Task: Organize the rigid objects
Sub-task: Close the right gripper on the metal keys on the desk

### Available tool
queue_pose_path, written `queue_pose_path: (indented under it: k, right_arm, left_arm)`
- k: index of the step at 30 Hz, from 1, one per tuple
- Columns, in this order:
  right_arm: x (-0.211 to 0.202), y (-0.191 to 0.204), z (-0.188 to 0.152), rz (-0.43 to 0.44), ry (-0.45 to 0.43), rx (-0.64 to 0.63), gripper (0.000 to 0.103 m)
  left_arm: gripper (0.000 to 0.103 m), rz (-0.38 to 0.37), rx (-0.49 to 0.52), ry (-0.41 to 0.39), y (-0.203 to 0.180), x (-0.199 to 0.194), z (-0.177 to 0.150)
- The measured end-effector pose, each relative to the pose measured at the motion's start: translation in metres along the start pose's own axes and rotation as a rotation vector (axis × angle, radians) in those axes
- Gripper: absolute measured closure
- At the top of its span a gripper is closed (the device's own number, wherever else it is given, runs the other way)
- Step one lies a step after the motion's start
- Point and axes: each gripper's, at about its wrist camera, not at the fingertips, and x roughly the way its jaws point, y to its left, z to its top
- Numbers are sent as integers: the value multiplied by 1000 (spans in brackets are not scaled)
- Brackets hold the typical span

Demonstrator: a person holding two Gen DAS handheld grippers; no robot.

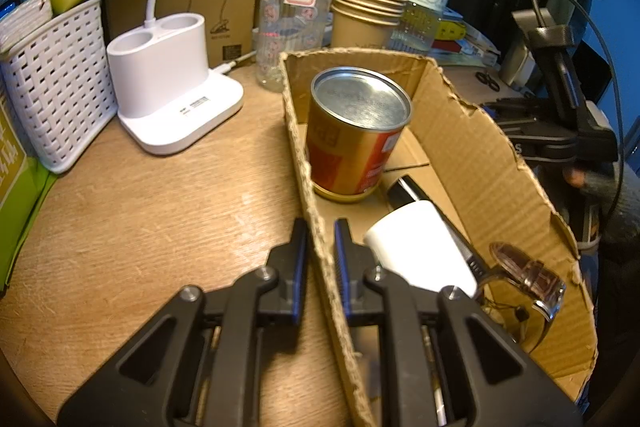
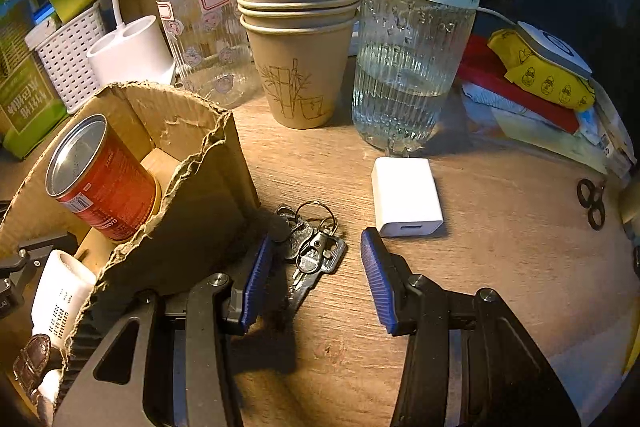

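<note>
We are seeing black angular frames on the left gripper [image 1: 321,229] and right gripper [image 2: 316,247], each wearing ribbed blue pads [image 2: 376,273] and silver screws [image 1: 191,293] at six o'clock.

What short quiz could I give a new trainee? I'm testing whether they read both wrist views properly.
1. True or false: the red and gold tin can stands inside the torn cardboard box.
2. What lies between the right gripper fingers? A) white square charger B) bunch of metal keys C) brown paper cup stack
3. Fill in: the left gripper is shut on the box's ____.

Key: 1 true; 2 B; 3 wall.
</note>
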Motion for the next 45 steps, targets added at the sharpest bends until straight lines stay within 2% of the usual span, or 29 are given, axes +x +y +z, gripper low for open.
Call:
queue_pose_path:
  k: [3, 5, 10, 14, 19, 21, 22, 24, 28, 29, 41, 45]
  right_arm:
    - [2, -3, 0, 4, 3, 14, 57]
    - [2, -1, 1, 19, 2, 13, 64]
    - [4, -5, 4, 40, -11, 41, 64]
    - [5, -10, 3, 36, -17, 55, 57]
    - [6, -11, 4, 38, -24, 64, 58]
    - [5, -9, 3, 48, -27, 60, 69]
    - [5, -7, 3, 41, -27, 58, 71]
    - [2, -1, 1, 23, -37, 40, 81]
    - [-4, 7, 1, -21, -59, 26, 92]
    - [-5, 7, 1, -28, -62, 29, 101]
    - [-45, 10, -8, -55, -127, 43, 101]
    - [-63, 17, -11, -91, -160, 20, 101]
  left_arm:
    - [89, 0, 0, 0, 0, 0, 0]
    - [89, 0, 0, 0, 0, 0, 0]
    - [89, 0, 0, 0, 0, 0, 1]
    - [89, -1, 0, 0, 0, 0, 0]
    - [89, 0, -1, 0, 0, 0, 1]
    - [89, -1, -1, 0, 0, 0, 0]
    - [89, -1, 0, 0, 0, 0, 1]
    - [89, -1, -1, 0, 0, 0, 1]
    - [89, -1, -1, 0, 0, 0, 0]
    - [89, -2, -1, 0, 0, 0, 1]
    - [89, -1, -1, 0, 0, 0, 1]
    - [89, -1, -1, 0, 0, 0, 0]
